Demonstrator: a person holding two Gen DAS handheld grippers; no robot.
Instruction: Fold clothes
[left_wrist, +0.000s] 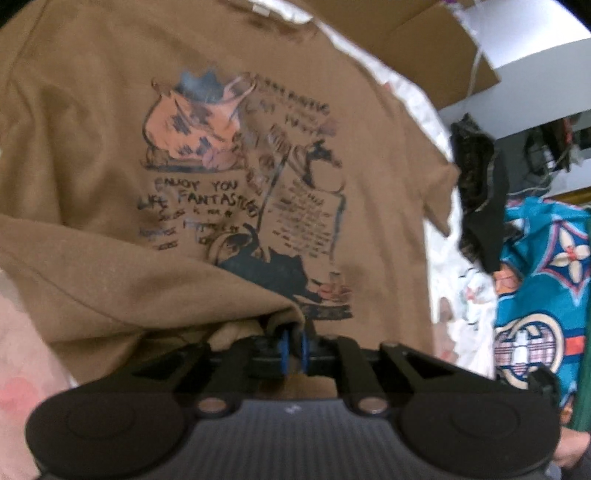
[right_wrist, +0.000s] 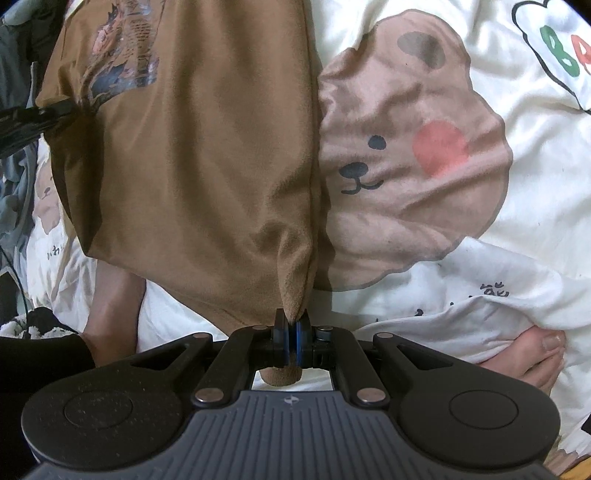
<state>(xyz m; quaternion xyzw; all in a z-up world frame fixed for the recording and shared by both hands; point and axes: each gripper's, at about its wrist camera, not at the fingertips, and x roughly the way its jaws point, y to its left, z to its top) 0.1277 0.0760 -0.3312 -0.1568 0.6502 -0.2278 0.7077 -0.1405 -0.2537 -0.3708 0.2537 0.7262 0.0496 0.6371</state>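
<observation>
In the left wrist view a brown T-shirt (left_wrist: 92, 147) fills most of the frame, spread with its printed front up: a drawing of a sack, a black cat and handwritten lettering. Its lower edge is bunched down to the left gripper (left_wrist: 294, 341), whose blue-padded jaws stand a narrow gap apart with a fold of the brown cloth at their tips; blur makes it impossible to tell whether the pads press on it. To the right of the shirt lies white bedding (left_wrist: 448, 280), then a crumpled black garment (left_wrist: 480, 192), and at the far right a teal patterned cloth (left_wrist: 543, 295).

In the right wrist view the left gripper's dark body shows at the left edge, against the shirt's printed part. The shirt hangs and drapes through the middle, tapering to a corner pinched between the nearly closed jaws of the right gripper (right_wrist: 291, 332); a stub of cloth pokes out behind them. Right of it lies a bed cover with a cartoon bear face (right_wrist: 406, 147), and a bare foot (right_wrist: 528, 358) rests at the lower right.
</observation>
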